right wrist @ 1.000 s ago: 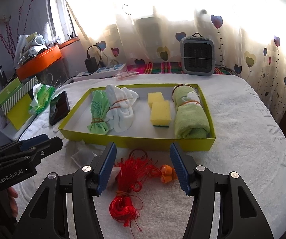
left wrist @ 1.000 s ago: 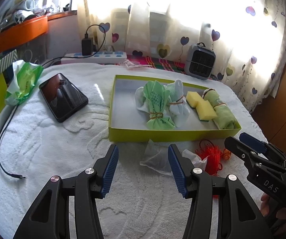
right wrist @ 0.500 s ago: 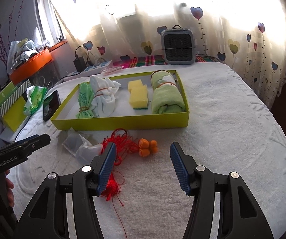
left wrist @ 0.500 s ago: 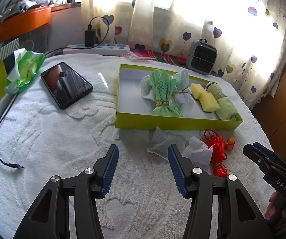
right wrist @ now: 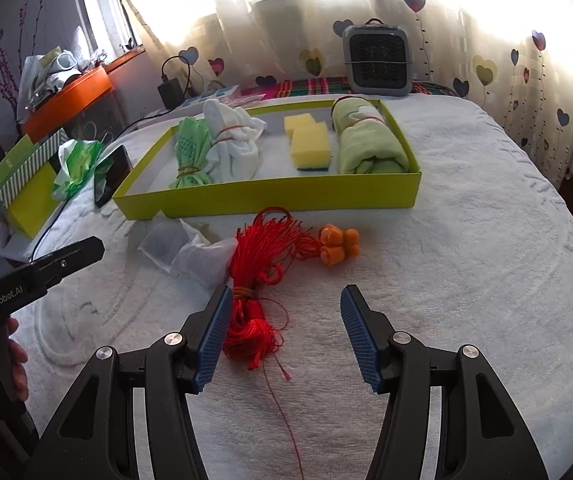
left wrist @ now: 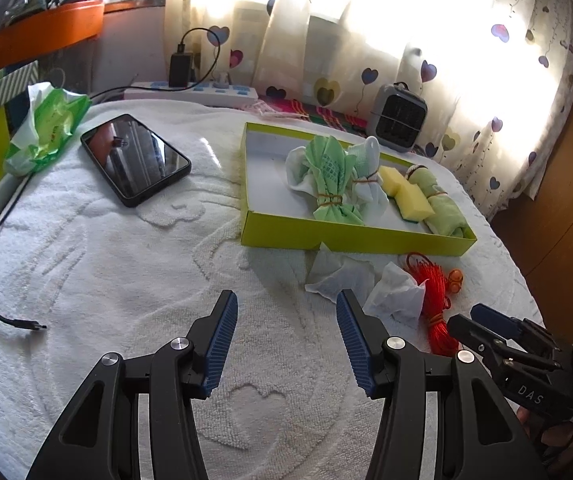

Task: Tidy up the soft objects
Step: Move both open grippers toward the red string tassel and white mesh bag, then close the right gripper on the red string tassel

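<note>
Both grippers gaping wide, holding nothing. The stringy red thread bundle [right wrist: 252,292] lies on the nubby white towel [right wrist: 466,240] just ahead of the right gripper [right wrist: 286,334], touching its left pad; the left gripper [left wrist: 286,338] hovers beside crumpled tissue [left wrist: 396,294].

What you can't make out from your two cameras

Your left tongs' arm covers the lower part of the red thread bundle [right wrist: 252,280], and your right tongs' arm covers its tail in the left view. The tray's near wall [left wrist: 350,236] hides the base of the green cloth roll [left wrist: 442,204]. The phone [right wrist: 112,178] shows only edge-on behind the green wrapper [right wrist: 78,166].
</note>
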Motion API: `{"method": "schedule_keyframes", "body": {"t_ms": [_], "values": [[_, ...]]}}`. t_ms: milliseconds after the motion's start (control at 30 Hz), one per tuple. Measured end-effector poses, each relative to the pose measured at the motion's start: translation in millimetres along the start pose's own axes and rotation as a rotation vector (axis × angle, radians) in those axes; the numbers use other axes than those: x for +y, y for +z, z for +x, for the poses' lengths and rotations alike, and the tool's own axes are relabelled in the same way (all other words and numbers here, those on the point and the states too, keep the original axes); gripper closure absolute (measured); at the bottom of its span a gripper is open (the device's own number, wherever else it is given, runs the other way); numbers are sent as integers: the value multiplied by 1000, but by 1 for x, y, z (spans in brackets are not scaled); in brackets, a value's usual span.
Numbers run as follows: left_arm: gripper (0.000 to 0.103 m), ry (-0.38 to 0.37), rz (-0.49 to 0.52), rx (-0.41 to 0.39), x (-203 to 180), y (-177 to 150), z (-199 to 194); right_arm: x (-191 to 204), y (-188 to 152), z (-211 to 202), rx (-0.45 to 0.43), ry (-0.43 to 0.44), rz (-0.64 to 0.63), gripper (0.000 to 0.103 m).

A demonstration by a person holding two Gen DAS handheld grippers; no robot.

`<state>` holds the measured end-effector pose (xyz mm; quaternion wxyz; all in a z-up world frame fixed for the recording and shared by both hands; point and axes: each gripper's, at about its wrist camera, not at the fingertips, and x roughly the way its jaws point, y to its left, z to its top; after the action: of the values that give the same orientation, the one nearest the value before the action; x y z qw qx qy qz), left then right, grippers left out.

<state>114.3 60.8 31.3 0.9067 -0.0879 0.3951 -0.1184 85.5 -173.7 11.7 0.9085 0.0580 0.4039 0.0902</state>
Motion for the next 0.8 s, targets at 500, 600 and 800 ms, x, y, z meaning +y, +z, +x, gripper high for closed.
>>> {"method": "schedule_keyframes", "body": {"t_ms": [500, 600, 800], "values": [[52, -31, 16, 33, -3, -6, 5, 17, -1, 19, 53, 6, -74, 46], [52, -26, 20, 46, -6, -6, 9, 18, -2, 19, 57, 15, -93, 56], [52, -12, 28, 70, -12, -6, 17, 15, -1, 20, 61, 43, -103, 67]]}}
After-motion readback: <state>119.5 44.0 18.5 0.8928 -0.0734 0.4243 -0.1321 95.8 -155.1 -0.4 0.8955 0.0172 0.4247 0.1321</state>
